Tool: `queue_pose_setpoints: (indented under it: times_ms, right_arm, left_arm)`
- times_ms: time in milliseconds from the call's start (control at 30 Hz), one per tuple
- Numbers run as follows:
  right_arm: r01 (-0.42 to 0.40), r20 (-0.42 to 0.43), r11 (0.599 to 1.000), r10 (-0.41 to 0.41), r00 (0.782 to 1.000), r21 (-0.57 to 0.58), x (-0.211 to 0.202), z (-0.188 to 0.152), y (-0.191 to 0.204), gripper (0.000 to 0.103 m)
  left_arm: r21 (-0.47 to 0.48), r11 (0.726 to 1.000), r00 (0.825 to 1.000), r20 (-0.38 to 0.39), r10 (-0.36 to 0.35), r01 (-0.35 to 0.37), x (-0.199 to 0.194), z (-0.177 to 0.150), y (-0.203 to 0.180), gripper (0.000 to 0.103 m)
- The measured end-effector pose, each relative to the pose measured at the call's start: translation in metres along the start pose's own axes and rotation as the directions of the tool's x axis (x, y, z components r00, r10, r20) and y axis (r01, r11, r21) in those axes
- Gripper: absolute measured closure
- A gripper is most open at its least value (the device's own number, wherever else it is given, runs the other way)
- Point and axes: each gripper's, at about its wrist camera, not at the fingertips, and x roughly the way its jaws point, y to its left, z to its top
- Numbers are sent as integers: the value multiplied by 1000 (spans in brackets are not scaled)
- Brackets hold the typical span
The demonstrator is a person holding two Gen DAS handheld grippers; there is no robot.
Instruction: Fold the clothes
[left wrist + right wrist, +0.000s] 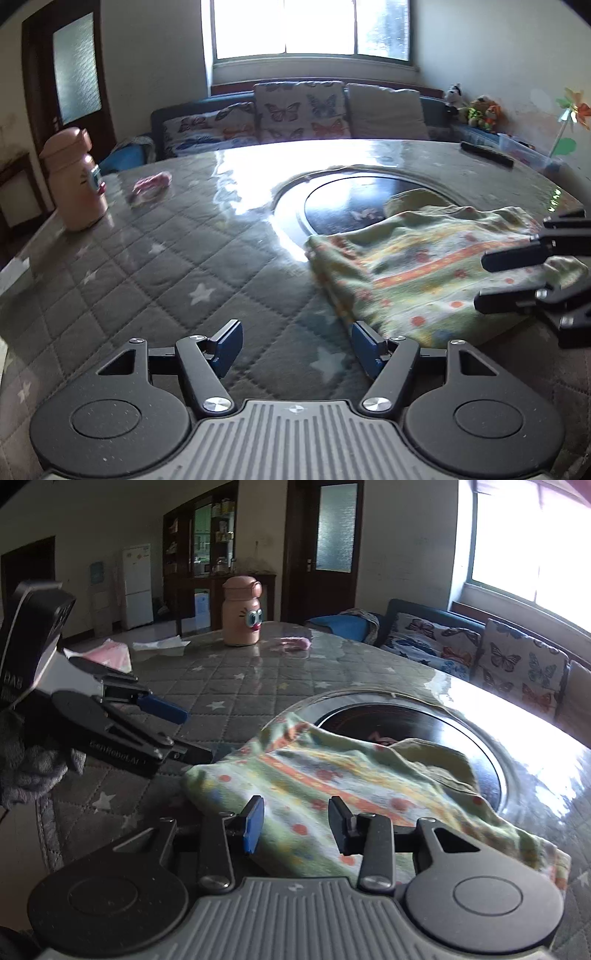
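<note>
A small green garment (417,269) with orange stripes and dots lies crumpled on the table, partly over the dark round inset (354,199). My left gripper (295,347) is open just left of the garment's near corner, nothing between its fingers. My right gripper (484,282) reaches in from the right with its jaws apart over the cloth. In the right wrist view the garment (332,775) spreads under my open right gripper (295,823), and the left gripper (192,734) hovers at its left edge.
A grey quilted star-patterned table cover (177,273) lies under glass. A pink bottle (74,181) and a small pink item (151,182) sit at the far left. A dark remote (487,153) lies far right. A sofa with butterfly cushions (295,110) is behind the table.
</note>
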Motion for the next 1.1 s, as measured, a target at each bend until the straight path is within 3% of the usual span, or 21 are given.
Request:
queue_pose_setpoints:
  times_ms: [200, 533, 733, 1100]
  right_arm:
    - [26, -11, 996, -27, 1000, -82, 3, -3, 18, 65]
    - [-24, -17, 995, 22, 1000, -94, 16, 3, 35, 66]
    - [-3, -9, 999, 3, 1000, -47, -14, -5, 19, 66]
    - [71, -73, 995, -66, 995, 66, -47, -40, -17, 66]
  left_arm:
    - [-84, 996, 1000, 18, -5, 7, -9, 2, 16, 34]
    - [-178, 982, 998, 29, -63, 67, -4, 18, 16, 31]
    - [-125, 986, 993, 38, -111, 115, -6, 16, -2, 26]
    - [-53, 995, 996, -21, -90, 88, 8, 4, -16, 26]
